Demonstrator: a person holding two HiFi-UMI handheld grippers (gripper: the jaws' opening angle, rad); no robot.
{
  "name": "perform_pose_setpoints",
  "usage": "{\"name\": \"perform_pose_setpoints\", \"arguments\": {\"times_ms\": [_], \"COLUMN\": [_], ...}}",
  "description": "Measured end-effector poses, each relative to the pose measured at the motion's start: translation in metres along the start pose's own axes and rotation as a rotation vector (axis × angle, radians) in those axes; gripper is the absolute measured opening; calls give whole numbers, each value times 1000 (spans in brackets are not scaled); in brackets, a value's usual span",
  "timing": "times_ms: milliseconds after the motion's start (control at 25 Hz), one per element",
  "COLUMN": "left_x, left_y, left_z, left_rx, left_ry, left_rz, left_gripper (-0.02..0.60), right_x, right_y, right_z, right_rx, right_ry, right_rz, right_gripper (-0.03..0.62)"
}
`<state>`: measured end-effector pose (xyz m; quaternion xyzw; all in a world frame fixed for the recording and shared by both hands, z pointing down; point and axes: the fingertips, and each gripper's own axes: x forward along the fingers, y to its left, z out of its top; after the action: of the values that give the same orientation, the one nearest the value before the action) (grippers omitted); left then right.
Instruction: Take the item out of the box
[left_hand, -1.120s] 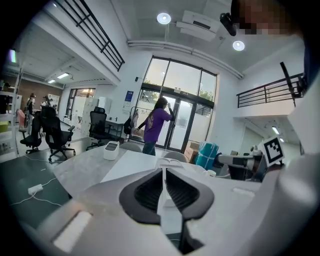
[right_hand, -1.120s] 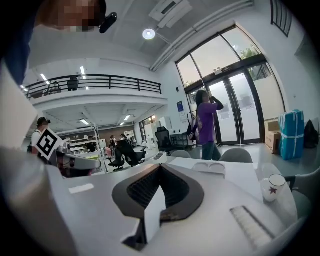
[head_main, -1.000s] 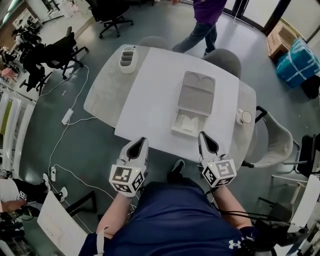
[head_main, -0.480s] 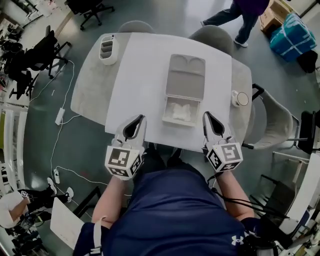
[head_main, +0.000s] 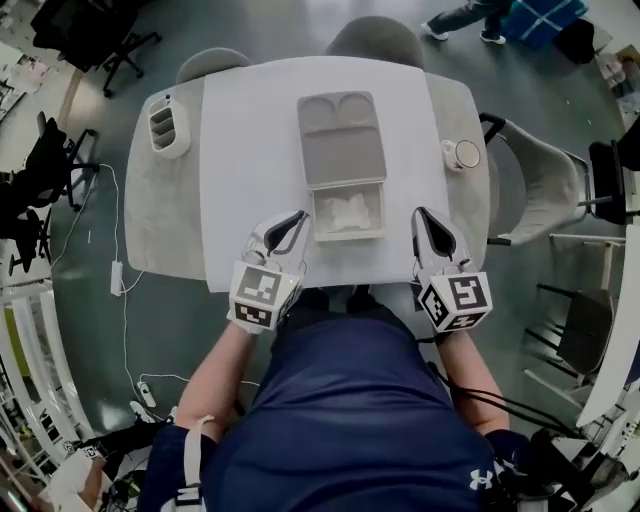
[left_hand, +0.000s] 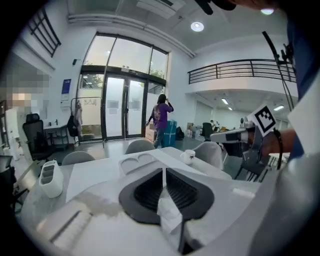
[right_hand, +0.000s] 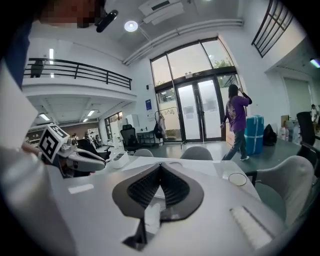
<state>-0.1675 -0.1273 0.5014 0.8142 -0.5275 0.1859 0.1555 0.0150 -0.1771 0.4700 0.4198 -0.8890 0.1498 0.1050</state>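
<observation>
**Navy shirt, white grippers, marker cubes**

A dark navy short-sleeved shirt (head_main: 350, 400) was worn, with a small white logo (head_main: 483, 478) printed near its lower right corner. A white strap (head_main: 190, 455) with dark marks was seen just beside the shirt's left side, and thin black cables (head_main: 480, 402) were run along the shirt's right edge. Beyond the shirt, the left gripper (head_main: 298, 217) and the right gripper (head_main: 421, 214) were cased in white and fitted with black ribbed, leaf-shaped jaws. The left cube (head_main: 258, 295) and the right cube (head_main: 455, 300), both white, were printed with black square markers.
</observation>
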Motion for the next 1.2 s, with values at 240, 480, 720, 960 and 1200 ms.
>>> {"name": "perform_pose_setpoints", "arguments": {"times_ms": [240, 480, 720, 960, 1200], "left_x": [55, 96, 121, 146, 160], "left_y": [-20, -43, -54, -56, -53], "left_z": [-29, -87, -130, -159, -187], "left_rx": [216, 346, 494, 613, 732], "left_ry": [161, 407, 586, 701, 813], "left_rz": [-132, -319, -404, -413, -390], "left_gripper": [23, 75, 75, 75, 75], "right_x": [-22, -31, -34, -50, -60], "right_y": [-17, -18, -18, -29, -39], "right_z": [-16, -38, -45, -55, -60], "right_rx": [69, 127, 144, 178, 197], "right_ry": [8, 29, 41, 56, 61], "right_rz": [-111, -158, -163, -215, -244], "right_gripper": [2, 3, 2, 3, 2]}}
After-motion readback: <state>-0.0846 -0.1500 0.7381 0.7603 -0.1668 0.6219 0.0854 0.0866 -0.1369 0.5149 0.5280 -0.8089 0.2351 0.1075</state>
